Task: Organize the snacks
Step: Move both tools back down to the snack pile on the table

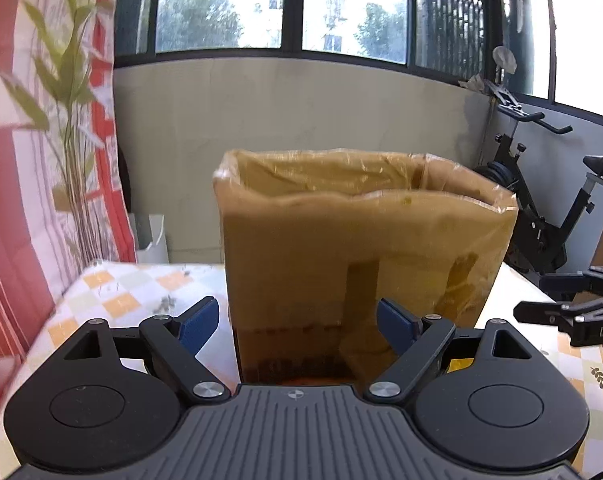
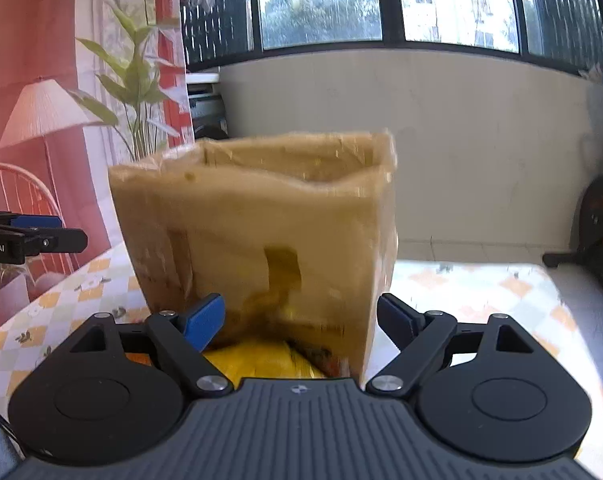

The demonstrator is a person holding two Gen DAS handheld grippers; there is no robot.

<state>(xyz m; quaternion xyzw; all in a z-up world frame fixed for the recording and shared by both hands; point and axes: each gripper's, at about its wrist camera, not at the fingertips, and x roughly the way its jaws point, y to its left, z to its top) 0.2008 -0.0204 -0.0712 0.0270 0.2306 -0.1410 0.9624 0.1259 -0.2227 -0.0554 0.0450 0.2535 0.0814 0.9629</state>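
A tall brown cardboard box [image 1: 365,240] with a clear plastic liner stands open-topped on the checked tablecloth [image 1: 113,292]. My left gripper [image 1: 297,322] faces the box's near wall, jaws wide apart with nothing between the blue pads. In the right wrist view the same box [image 2: 261,232] fills the middle. My right gripper [image 2: 301,318] is open in front of it, nothing pinched. A yellow snack packet [image 2: 261,360] lies on the table just under the right gripper, at the foot of the box. Each gripper shows at the edge of the other's view.
A window wall runs behind the table. An exercise bike [image 1: 549,208] stands at the right. A red patterned curtain [image 1: 5,200] and a leafy plant [image 1: 69,120] are at the left. The tablecloth [image 2: 481,300] stretches right of the box.
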